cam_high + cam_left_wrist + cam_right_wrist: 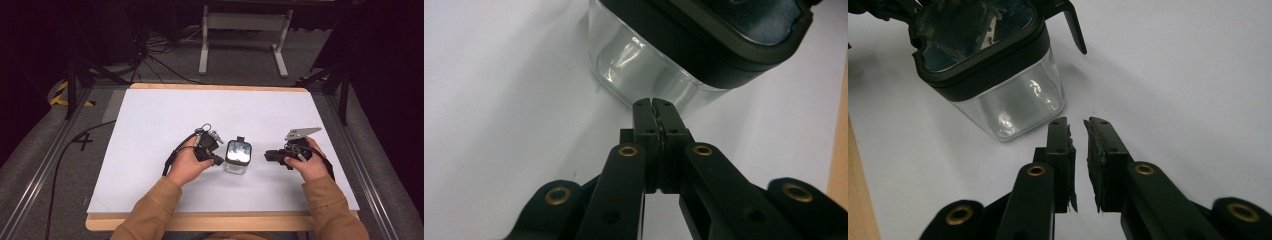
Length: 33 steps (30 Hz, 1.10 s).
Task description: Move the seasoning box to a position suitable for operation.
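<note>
The clear container (237, 156) with a dark lid stands on the white table (150, 130). Left gripper (655, 104): jaws together, tips at its wall. Right gripper (1077, 122): jaws slightly apart, nearby

clear glassy container (237, 161) at centre, dark green-black lid (979, 47). black left gripper (655, 107) at nine o'clock of it, brass rivets; black right gripper (1078, 125) at three o'clock. white table sheet (165, 115), tan sleeves (150, 210), pale wooden edge.
</note>
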Each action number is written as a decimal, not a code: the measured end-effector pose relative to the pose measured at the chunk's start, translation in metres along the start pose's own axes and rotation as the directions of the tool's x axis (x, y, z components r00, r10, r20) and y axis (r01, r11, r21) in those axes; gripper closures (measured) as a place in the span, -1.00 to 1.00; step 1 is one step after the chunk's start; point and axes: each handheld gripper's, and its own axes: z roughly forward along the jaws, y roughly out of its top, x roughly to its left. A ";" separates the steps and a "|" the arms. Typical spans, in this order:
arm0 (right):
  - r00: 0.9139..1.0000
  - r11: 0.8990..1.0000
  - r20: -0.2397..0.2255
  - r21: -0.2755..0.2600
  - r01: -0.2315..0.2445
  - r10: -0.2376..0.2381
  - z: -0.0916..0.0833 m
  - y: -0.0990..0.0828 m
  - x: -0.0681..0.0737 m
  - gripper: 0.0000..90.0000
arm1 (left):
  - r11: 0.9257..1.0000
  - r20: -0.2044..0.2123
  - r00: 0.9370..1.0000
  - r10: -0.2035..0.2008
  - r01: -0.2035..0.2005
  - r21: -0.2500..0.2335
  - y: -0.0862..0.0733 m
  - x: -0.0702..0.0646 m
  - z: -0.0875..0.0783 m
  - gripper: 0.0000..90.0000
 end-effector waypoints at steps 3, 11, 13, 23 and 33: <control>1.000 1.000 -0.004 0.000 -0.002 0.002 0.000 0.000 0.001 0.80 | 1.000 0.004 1.000 0.011 -0.011 0.006 0.002 -0.003 0.002 1.00; 1.000 1.000 0.003 0.000 -0.014 0.014 -0.002 -0.003 0.001 0.80 | 0.999 0.029 0.999 0.033 -0.033 0.015 0.007 -0.009 0.006 0.99; 1.000 1.000 0.006 0.004 -0.015 0.015 -0.003 -0.005 0.001 0.80 | 0.999 0.028 0.999 0.033 -0.033 0.014 0.008 -0.009 0.007 0.99; 1.000 1.000 -0.011 -0.017 -0.019 0.018 -0.010 -0.004 0.004 0.88 | 0.999 -0.006 1.000 -0.001 0.001 -0.039 0.006 -0.003 -0.022 0.80; 0.999 0.997 -0.027 -0.072 0.038 -0.040 -0.023 0.021 0.018 0.85 | 0.990 -0.071 0.997 -0.031 0.021 -0.141 -0.004 0.005 -0.064 0.64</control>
